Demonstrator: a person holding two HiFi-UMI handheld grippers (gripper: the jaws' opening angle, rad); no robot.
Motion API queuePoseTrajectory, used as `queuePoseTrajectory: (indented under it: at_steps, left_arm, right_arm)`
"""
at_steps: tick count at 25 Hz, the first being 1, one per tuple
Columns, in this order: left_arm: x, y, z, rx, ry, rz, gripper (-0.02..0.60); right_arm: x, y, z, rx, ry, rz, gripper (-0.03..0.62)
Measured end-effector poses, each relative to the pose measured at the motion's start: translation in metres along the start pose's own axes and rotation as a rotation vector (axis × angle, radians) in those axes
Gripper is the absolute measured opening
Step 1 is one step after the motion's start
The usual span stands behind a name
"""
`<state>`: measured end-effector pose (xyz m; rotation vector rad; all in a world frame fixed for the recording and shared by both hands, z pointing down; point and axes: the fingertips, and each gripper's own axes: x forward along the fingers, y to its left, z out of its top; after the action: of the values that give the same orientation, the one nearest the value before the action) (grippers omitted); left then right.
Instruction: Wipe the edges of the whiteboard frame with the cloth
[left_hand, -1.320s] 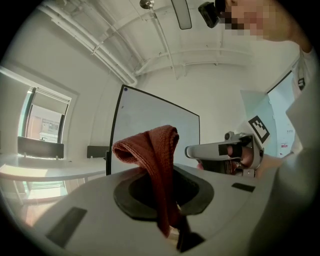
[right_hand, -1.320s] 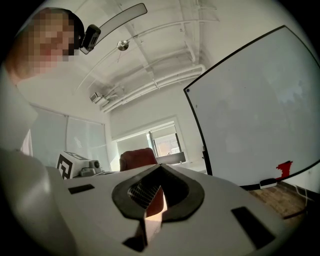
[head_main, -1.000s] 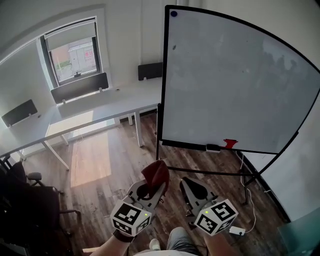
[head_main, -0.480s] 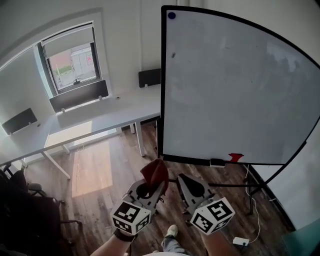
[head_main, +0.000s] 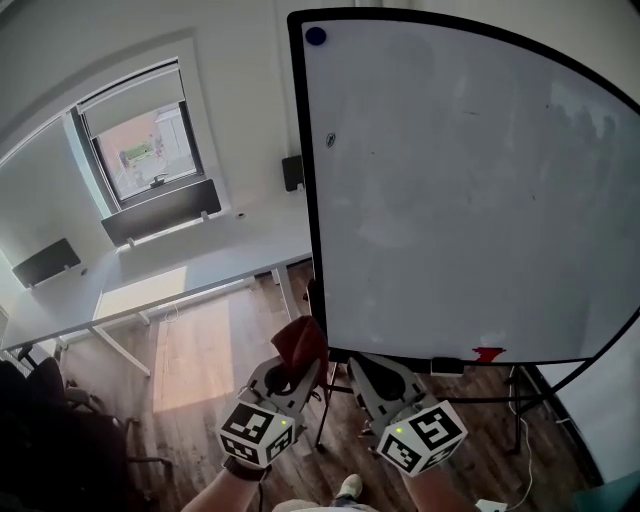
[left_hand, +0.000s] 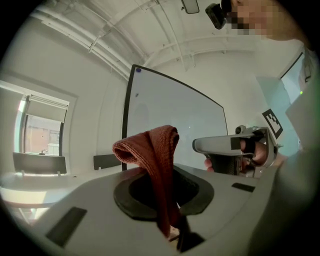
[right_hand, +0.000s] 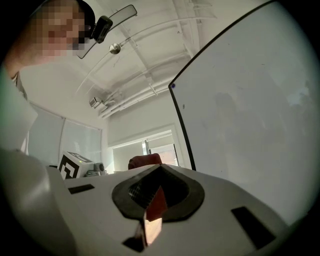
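Note:
The whiteboard (head_main: 450, 190) stands close ahead, and its black frame's left edge (head_main: 306, 200) runs down to just above my grippers. My left gripper (head_main: 297, 364) is shut on a folded red-brown cloth (head_main: 298, 342) that sticks up out of its jaws, just below and left of the frame's bottom left corner and apart from it. The left gripper view shows the cloth (left_hand: 152, 150) in front of the board (left_hand: 170, 120). My right gripper (head_main: 366, 372) is shut and holds nothing, right beside the left one and under the board's bottom edge. The frame edge (right_hand: 181, 125) rises in the right gripper view.
A long white desk (head_main: 170, 290) runs along the left wall under a window (head_main: 140, 140). Dark chairs (head_main: 50, 420) fill the lower left. The board's tray carries a red item (head_main: 488, 353) and an eraser (head_main: 445, 365); stand legs (head_main: 520, 400) reach over the wood floor.
I have come closer to the whiteboard: it fills more of the head view and its left edge has shifted left, over the grippers. Both grippers keep their pose and grip.

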<state>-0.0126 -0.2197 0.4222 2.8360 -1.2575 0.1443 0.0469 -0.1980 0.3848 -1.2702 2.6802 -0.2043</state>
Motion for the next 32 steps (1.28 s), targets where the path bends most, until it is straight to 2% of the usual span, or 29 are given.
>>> queuePoseTrajectory:
  at_steps: [7,13,20,32]
  left_arm:
    - [0.048,0.053,0.005,-0.022,-0.001,0.070,0.062]
    - [0.078,0.099,0.008,-0.069,-0.023,0.092,0.063]
    - [0.118,0.140,0.011,-0.070,-0.023,0.074,0.063]
    - [0.157,0.165,0.004,-0.018,-0.009,0.015,0.063]
  right_arm:
    - [0.051,-0.034,-0.008,0.034,0.022,0.040,0.005]
    - [0.085,-0.052,-0.007,0.011,0.031,0.003,0.005]
    - [0.120,-0.077,0.004,-0.015,0.022,-0.070,0.005]
    - [0.151,-0.093,-0.004,-0.024,0.046,-0.145,0.005]
